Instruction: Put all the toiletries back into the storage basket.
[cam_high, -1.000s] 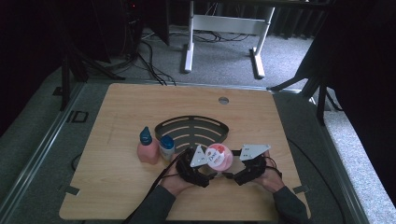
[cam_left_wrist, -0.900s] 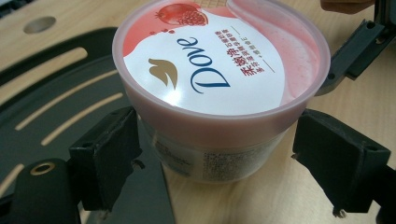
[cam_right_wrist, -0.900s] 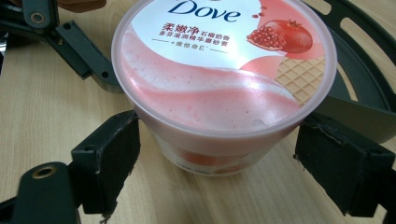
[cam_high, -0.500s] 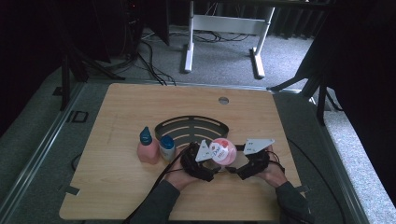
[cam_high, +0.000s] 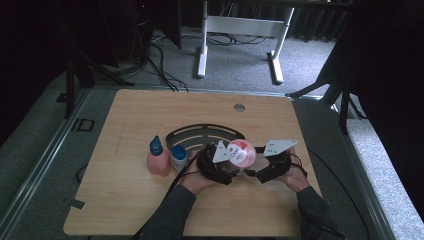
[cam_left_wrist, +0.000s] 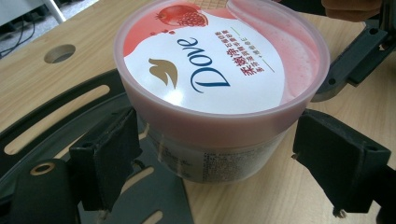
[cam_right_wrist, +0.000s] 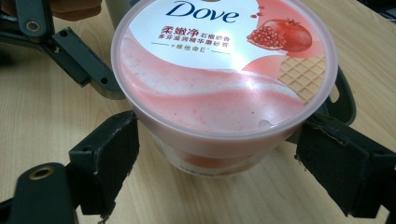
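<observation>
1. Your left gripper (cam_left_wrist: 210, 172) and right gripper (cam_right_wrist: 215, 172) both sit wide, jaws straddling the Dove scrub tub (cam_high: 241, 152) from opposite sides. The pads aren't biting yet as far as I can tell.
2. The tub stands upright on the wooden table (cam_high: 150, 107), at the edge of the black slotted rack (cam_left_wrist: 56, 116).
3. It's probably smooth, stiff-ish plastic with some heft. I'd grab the wall under the lid's lip, since the lid may pop.
4. Further left, the pink bottle (cam_high: 158, 157) stays clear.
</observation>
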